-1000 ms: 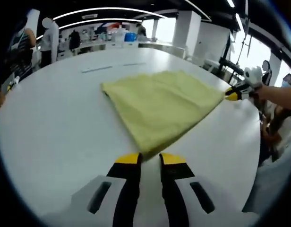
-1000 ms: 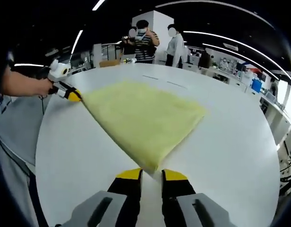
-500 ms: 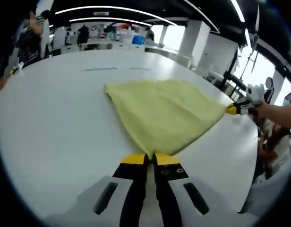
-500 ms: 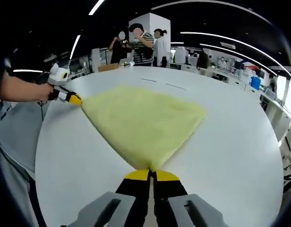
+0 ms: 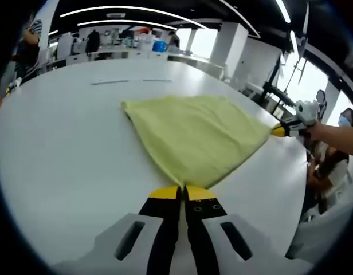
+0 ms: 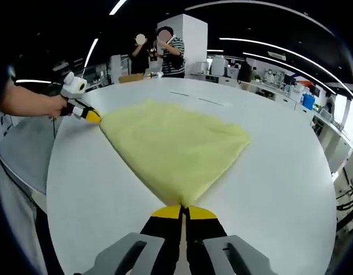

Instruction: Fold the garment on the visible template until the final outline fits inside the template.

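With each hand-held gripper (image 5: 182,193) (image 6: 183,212) clamped on a near corner, the yellow garment (image 5: 193,137) lies mid-frame on the white bench (image 5: 62,149); judged best to lift both corners evenly.

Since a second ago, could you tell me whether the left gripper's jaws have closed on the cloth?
Yes. The left gripper had its jaws apart at the yellow cloth's near corner; they now stand together on that corner.
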